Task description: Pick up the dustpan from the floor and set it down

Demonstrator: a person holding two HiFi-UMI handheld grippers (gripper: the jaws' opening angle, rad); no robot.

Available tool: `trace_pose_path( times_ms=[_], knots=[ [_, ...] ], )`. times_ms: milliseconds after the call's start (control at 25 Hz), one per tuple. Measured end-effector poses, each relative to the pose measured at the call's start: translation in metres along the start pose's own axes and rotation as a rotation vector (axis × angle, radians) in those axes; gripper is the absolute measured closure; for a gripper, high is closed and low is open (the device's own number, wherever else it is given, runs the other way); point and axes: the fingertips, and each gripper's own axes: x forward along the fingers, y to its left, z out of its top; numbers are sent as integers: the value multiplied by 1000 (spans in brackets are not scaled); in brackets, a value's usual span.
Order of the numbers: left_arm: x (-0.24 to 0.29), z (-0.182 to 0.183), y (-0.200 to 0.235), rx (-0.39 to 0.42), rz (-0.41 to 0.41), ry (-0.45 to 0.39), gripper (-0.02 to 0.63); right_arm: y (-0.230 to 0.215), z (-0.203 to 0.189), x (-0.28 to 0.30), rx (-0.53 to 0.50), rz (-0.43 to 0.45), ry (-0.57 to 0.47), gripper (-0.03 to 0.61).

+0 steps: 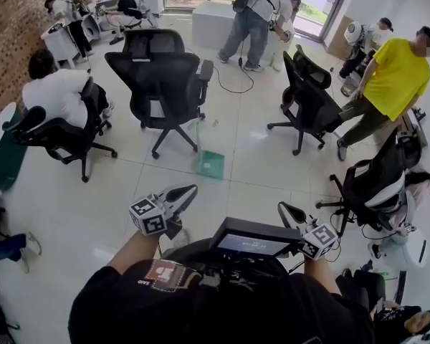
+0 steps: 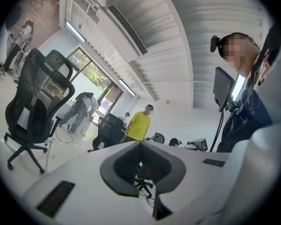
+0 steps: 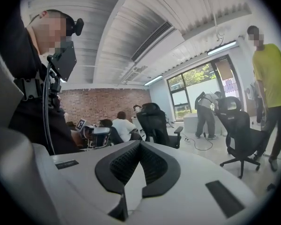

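While the dustpan [image 1: 210, 165] lies well ahead, fingers of both grippers [image 1: 189, 190] [image 1: 284, 208] are closed, empty.

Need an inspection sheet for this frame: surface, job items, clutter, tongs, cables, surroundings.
Surface: white tiled floor, glossy, bare just ahead of the person.
Job's things: green dustpan on the floor near the black office chair, untouched.
Clutter: more wheeled office chairs stand around the open floor.
Tongs: left tongs shut, empty; right tongs shut, empty; both held well short of the dustpan.
Cables: black cable lies loose on the floor near the far window.
Surroundings: several people seated and standing, among them a person in a yellow shirt; brick wall at the left.
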Motion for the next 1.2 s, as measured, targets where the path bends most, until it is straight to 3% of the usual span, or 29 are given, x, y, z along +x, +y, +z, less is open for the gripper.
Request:
trace_pose_path(
  times_ms=[200,400,760,1040,1200],
  knots=[
    [24,-62,-103,-20,-4,29,591,-5,-46,-96,50,8,20,568],
    [-5,-75,-143,-1,35,33,591,20,-50,-127,46,30,-7,568],
    [-162,-34,-139,9,19,-7,591,150,-31,-67,-14,-15,-10,568],
    [-279,-20,-83,66,-11,66,591,242,-37,3,59,-69,-31,568],
    [-308,-8,-94,37,-24,35,591,280,-31,-5,123,-107,-65,568]
  ],
)
